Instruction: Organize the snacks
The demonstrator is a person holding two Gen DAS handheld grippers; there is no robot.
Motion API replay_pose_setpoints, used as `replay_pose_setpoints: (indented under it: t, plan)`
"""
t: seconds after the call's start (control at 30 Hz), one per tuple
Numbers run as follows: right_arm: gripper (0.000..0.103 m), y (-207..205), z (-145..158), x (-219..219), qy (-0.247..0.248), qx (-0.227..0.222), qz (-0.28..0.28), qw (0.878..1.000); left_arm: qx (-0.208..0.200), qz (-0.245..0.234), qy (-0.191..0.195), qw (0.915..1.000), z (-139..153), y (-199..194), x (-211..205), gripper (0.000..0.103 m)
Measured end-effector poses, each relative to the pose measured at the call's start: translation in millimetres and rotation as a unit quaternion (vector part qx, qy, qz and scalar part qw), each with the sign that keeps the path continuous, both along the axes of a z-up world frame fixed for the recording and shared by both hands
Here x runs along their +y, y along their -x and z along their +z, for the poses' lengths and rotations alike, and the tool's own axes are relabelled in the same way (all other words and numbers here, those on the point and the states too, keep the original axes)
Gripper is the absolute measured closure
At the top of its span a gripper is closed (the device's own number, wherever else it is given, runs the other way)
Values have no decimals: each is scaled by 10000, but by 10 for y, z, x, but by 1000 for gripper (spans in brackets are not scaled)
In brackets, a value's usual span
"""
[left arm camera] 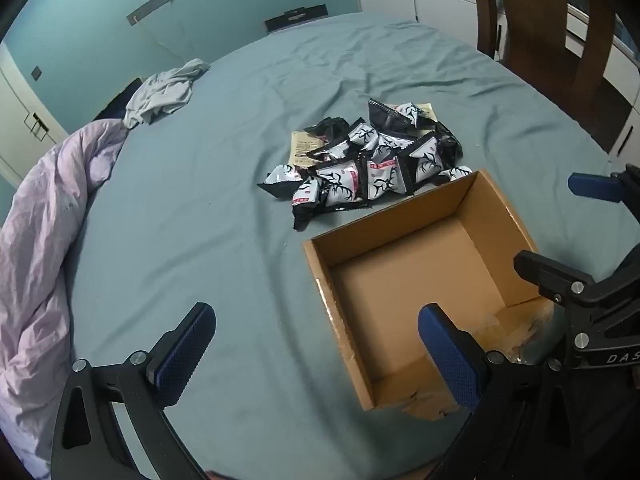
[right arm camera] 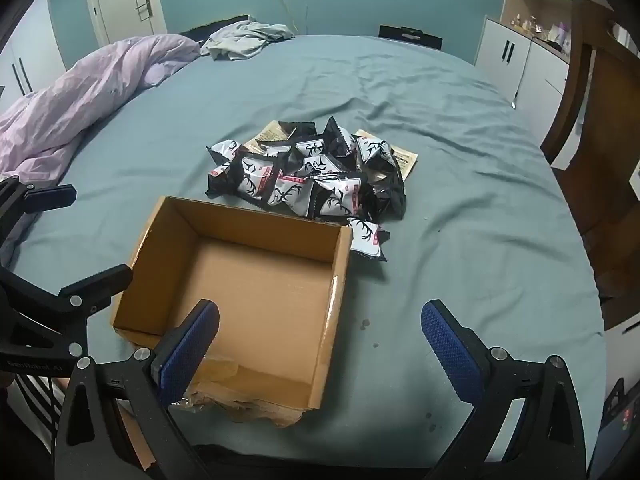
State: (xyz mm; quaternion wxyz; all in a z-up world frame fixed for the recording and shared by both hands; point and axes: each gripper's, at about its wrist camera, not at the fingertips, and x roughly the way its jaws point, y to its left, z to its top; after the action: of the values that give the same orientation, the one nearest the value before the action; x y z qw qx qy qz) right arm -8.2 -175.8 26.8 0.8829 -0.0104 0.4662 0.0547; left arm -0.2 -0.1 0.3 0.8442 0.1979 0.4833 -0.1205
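Left gripper [left arm camera: 316, 354] and right gripper [right arm camera: 320, 354]: jaws spread wide, holding nothing, above the bed [right arm camera: 460, 128]. Snack packets [right arm camera: 308, 176] lie heaped just beyond the cardboard box [right arm camera: 168, 280].

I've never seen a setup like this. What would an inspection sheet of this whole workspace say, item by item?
Surface: bed with a wrinkled teal sheet.
Job's things: pile of snack packets just beyond an empty open cardboard box, one packet against its far corner.
Clutter: lilac duvet and grey garment at the bed's far left; small crumbs near the box.
Grippers: left tongs and right tongs both open, holding nothing.
Cables: a thin cord hanging on the far wall.
Surroundings: teal walls, white cabinets, wooden chair.
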Motion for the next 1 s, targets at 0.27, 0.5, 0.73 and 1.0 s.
replay_pose_setpoints:
  t: [0.27,0.5,0.73,1.0]
  plan:
    - [1,18,-4,12,-9,56,-1,10000,-18,36,46,10000,55,9,34,0]
    - [1,-24,6,-7,-1,49,-38,10000,6,46,87,10000,50,-24,48,0]
    - [1,-27,-8,-40,-88,54,-109,9999,22,49,88,9999,37,-32,53,0]
    - [1,-8,-11,-29,-89,38,-118,9999,-17,44,46,10000,28,-12,23,0]
